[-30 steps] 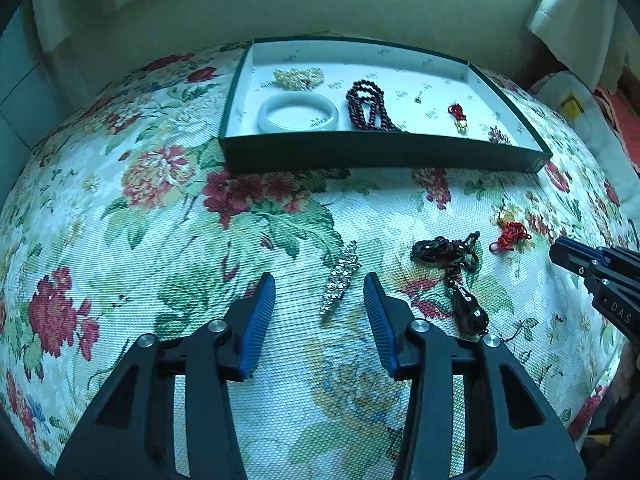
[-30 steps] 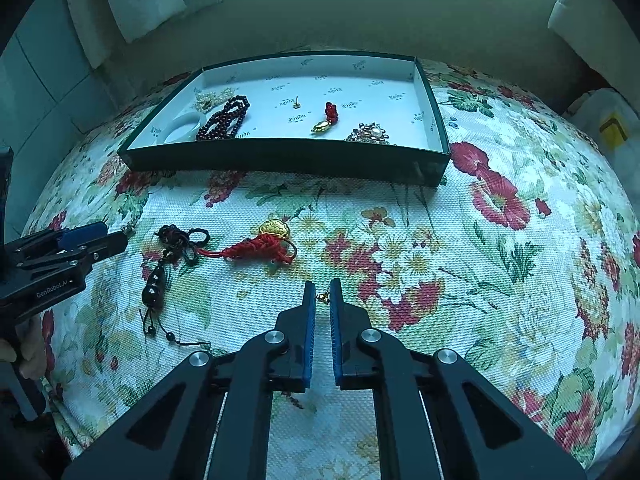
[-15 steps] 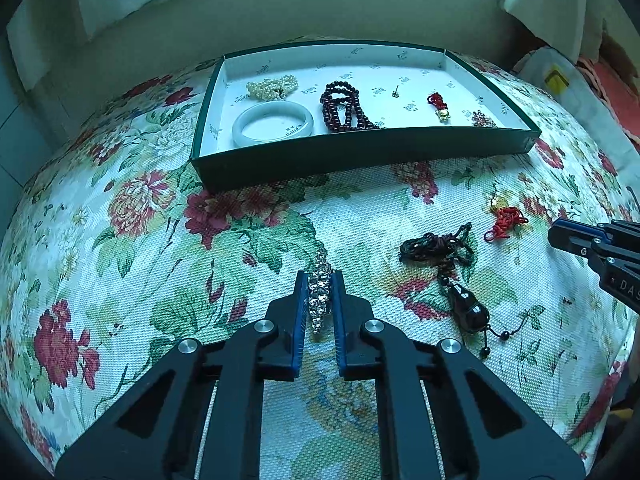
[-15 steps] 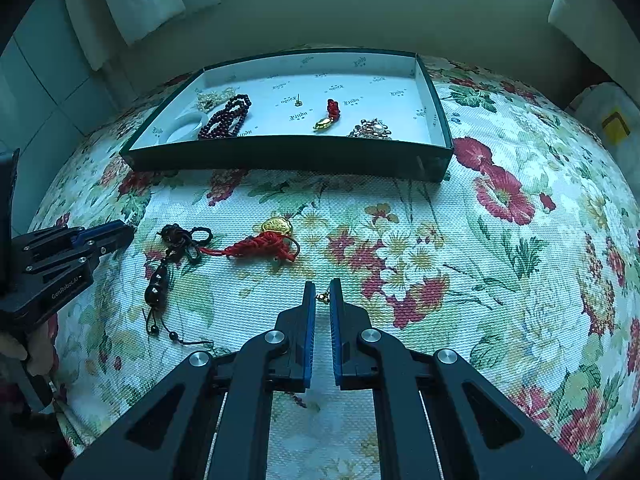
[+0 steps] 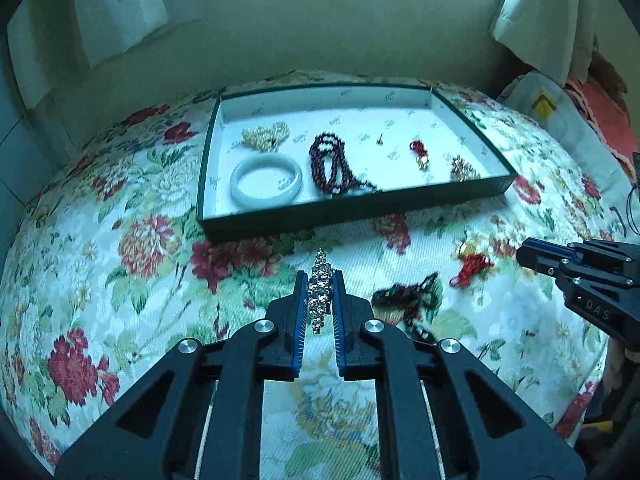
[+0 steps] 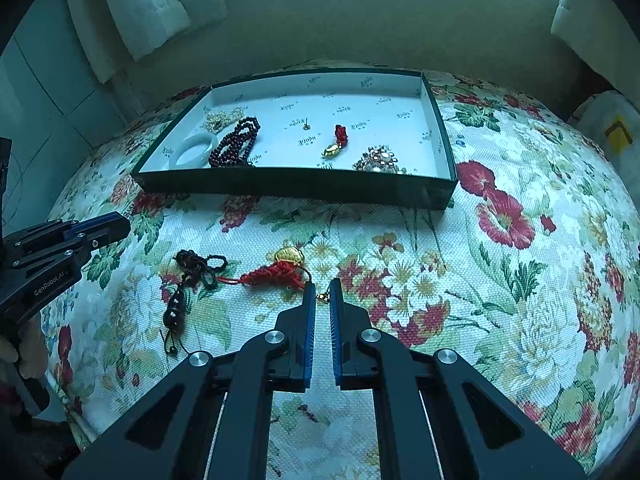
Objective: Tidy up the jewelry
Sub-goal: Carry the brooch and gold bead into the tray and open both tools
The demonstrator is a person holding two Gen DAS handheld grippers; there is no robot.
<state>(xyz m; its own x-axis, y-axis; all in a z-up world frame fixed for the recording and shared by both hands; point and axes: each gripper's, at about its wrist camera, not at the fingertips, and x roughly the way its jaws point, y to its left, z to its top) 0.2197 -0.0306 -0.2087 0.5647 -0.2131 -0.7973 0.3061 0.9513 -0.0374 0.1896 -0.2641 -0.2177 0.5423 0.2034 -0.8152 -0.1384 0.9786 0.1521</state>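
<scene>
While the green tray [image 5: 352, 210] sits at the far side of the floral tablecloth [image 5: 132, 264], its white floor holds a pale bangle [image 5: 266, 180], a cluster of small pearls [image 5: 266, 136], a coil of dark red beads [image 5: 334, 162], a tiny pin [image 5: 380, 139], a red-knotted gold charm [image 5: 419, 154] and a jewelled brooch [image 6: 380, 159]. A rhinestone clip [image 5: 320, 292], long, silvery and studded with clear stones, is clamped between the nearly closed jaws of the left gripper [image 5: 320, 300], its tip poking out ahead of them; whether it is clear of the cloth cannot be told. One second ago those jaws stood wide apart around the clip lying on the cloth. Right gripper [image 6: 322, 300] jaws are almost together, pinching a small gold bell [image 6: 322, 298] tied to the red knot tassel [image 6: 276, 274], as they were before. A dark cord pendant [image 6: 182, 296] lies left of the tassel.
</scene>
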